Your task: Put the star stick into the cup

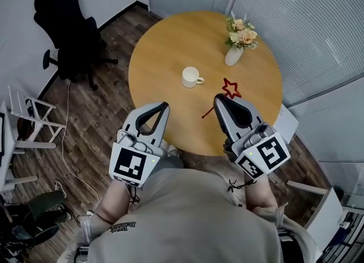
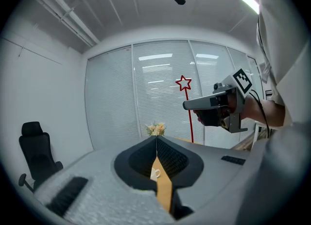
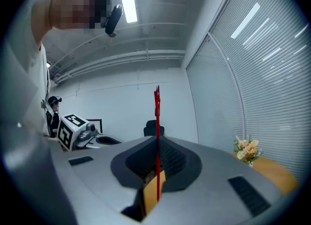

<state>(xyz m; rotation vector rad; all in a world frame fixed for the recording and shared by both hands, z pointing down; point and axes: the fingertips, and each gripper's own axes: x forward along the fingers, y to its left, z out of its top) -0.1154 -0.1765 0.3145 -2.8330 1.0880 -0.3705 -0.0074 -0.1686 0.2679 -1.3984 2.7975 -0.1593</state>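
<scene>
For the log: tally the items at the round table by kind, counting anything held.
Cup: 1
Vase of flowers: 1
Star stick: 1, held in the right gripper
Total: 3

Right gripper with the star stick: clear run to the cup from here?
Probably yes. The right gripper is shut on the star stick; the cup stands mouth-up just ahead and left of it, with only bare table between. The flower vase stands well aside.
</scene>
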